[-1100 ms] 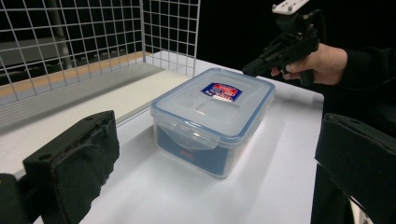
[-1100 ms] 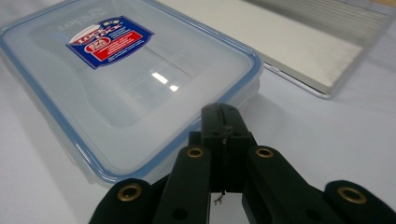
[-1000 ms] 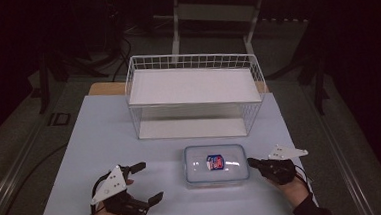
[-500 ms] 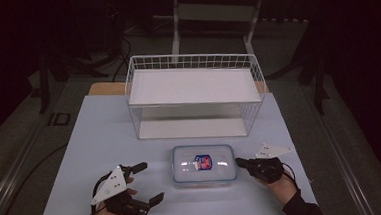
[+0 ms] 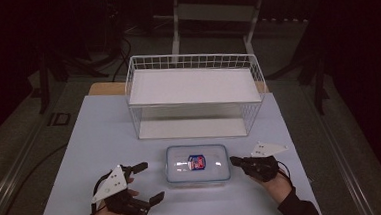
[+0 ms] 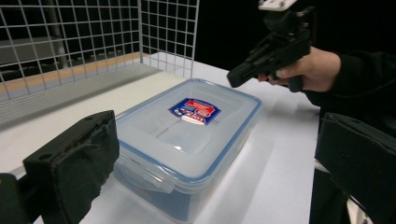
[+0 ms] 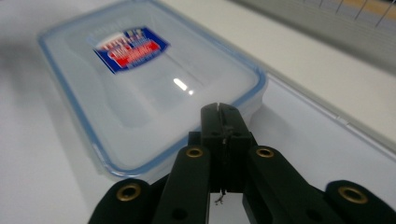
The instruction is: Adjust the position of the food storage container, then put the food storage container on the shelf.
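A clear plastic lunch box with a blue-rimmed lid and a red and blue label lies flat on the white table, near the front edge. My right gripper is shut with nothing between its jaws. Its tip is at the box's right edge; contact is unclear. In the right gripper view the closed jaws point at the near rim of the box. My left gripper stands open to the left of the box, apart from it. In the left gripper view the box lies ahead between the wide-open jaws, with the right gripper beyond.
A white wire basket stands behind the box at the middle of the table. Its front wall is about a hand's width from the box. Dark floor with cables and stands surrounds the table.
The box has slid to the left across the table, with the shut right gripper following at its right edge. The left gripper has stayed in place, open.
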The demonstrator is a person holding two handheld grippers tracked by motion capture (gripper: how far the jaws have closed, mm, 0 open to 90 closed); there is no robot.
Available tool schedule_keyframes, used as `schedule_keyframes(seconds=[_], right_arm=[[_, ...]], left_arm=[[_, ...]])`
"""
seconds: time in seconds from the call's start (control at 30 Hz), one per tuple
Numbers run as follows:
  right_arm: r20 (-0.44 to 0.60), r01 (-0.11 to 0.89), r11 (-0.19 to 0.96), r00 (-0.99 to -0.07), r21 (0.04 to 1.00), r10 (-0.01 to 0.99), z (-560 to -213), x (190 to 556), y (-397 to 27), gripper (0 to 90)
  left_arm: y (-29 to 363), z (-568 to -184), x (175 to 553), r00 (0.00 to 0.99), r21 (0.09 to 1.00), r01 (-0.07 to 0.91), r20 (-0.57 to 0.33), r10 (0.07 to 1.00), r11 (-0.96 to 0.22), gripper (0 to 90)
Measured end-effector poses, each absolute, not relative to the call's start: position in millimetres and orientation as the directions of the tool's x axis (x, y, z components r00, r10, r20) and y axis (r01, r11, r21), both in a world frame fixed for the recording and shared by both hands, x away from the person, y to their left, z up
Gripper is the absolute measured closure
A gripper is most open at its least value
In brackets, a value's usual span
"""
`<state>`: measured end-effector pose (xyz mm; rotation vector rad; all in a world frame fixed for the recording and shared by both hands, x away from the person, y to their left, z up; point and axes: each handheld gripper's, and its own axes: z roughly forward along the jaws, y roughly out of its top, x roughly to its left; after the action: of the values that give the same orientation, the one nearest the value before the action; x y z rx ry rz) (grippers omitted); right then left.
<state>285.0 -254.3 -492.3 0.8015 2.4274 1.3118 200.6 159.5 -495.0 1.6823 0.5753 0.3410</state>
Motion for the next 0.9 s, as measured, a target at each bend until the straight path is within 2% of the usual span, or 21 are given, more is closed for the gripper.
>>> schedule_keyframes(seconds=[0.03,0.1,0.17,0.2,0.23,0.33,0.4,0.5,0.53,0.6,0.67,0.9], right_arm=[[0.034,0.341,0.426,-0.812,0.838,0.583,-489,283,-256,81.5],[0.034,0.329,0.406,-0.810,0.853,0.585,-482,279,-259,74.8],[0.021,0.307,0.391,-0.808,0.868,0.588,-475,274,-261,62.6],[0.021,0.307,0.391,-0.808,0.868,0.588,-475,274,-261,62.6],[0.020,0.292,0.363,-0.803,0.885,0.596,-468,268,-263,49.5],[0.038,0.267,0.305,-0.807,0.914,0.590,-460,261,-264,29.7],[0.030,0.246,0.296,-0.813,0.923,0.582,-456,257,-264,12.7],[0.012,0.224,0.286,-0.807,0.932,0.591,-451,254,-264,10.0],[-0.034,0.182,0.292,-0.794,0.939,0.607,-450,252,-264,10.0],[-0.065,0.167,0.311,-0.785,0.936,0.616,-447,250,-264,10.1],[-0.085,0.147,0.314,-0.781,0.938,0.619,-444,249,-265,13.6],[0.013,0.210,0.274,-0.814,0.939,0.581,-437,250,-262,17.0]], left_arm=[[159,-495,202,0.825,0.974,0.193,-0.095,0.557,-0.121,0.0],[158,-493,204,0.818,0.967,0.215,-0.102,0.566,-0.136,0.0],[156,-488,209,0.809,0.952,0.253,-0.111,0.577,-0.172,0.0],[156,-488,209,0.809,0.952,0.253,-0.111,0.577,-0.172,0.0],[155,-487,210,0.808,0.950,0.261,-0.119,0.577,-0.170,0.0],[153,-479,216,0.799,0.938,0.298,-0.143,0.583,-0.177,0.0],[152,-471,219,0.796,0.936,0.304,-0.147,0.587,-0.178,0.0],[150,-459,226,0.793,0.936,0.310,-0.157,0.589,-0.167,0.0],[150,-457,227,0.790,0.936,0.311,-0.157,0.592,-0.166,0.0],[148,-451,231,0.790,0.932,0.321,-0.165,0.591,-0.169,0.0],[147,-449,235,0.788,0.927,0.333,-0.173,0.590,-0.173,0.0],[145,-462,262,0.732,0.868,0.476,-0.302,0.610,-0.141,0.0]])
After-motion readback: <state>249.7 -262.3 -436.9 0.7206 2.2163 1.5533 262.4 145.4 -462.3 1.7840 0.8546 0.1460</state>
